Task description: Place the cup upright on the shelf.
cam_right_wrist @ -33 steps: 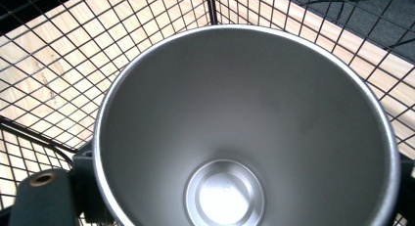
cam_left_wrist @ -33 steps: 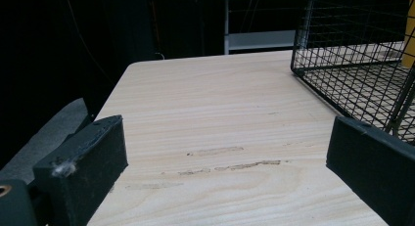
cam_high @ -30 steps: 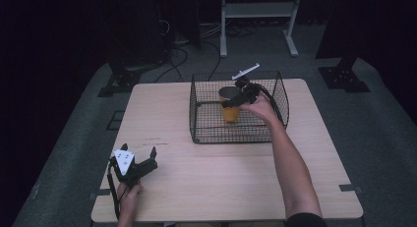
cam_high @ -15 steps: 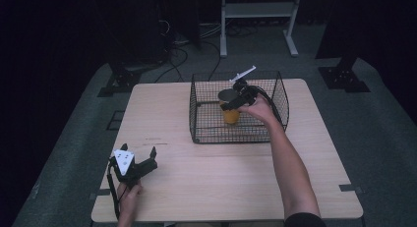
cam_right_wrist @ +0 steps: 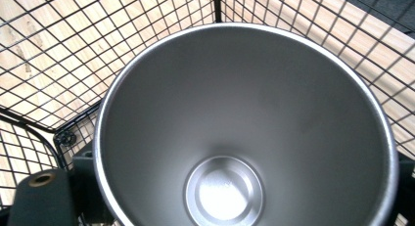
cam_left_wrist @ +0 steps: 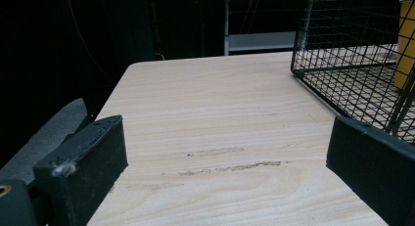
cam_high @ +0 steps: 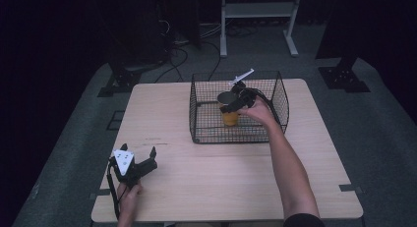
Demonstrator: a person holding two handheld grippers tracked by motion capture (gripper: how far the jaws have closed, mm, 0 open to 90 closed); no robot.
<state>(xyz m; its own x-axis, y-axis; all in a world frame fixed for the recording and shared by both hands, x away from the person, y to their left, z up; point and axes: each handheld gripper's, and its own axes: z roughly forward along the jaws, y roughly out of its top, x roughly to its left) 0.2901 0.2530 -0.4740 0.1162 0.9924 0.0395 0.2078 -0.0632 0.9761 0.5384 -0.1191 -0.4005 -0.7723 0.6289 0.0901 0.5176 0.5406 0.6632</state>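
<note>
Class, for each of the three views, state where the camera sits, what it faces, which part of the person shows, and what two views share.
High view: above the person's side, facing the table; both forearms, left tongs, right tongs.
Left gripper view: low over the table, facing the wire basket; its open jaws.
Right gripper view: above the cup, looking into its steel inside; a jaw at each side.
Shared: all three show basket and yellow cup.

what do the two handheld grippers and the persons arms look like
Both are black two-jaw tools. The left gripper has blocky matte black jaws with a scuffed, fuzzy corner, a pale grey three-cornered plate with dark dots on top, and a black cable looping back past the hand. The right gripper carries a pale plate on a stalk and a black cable too. Both forearms are bare; a dark sleeve edge shows at the right upper arm.
</note>
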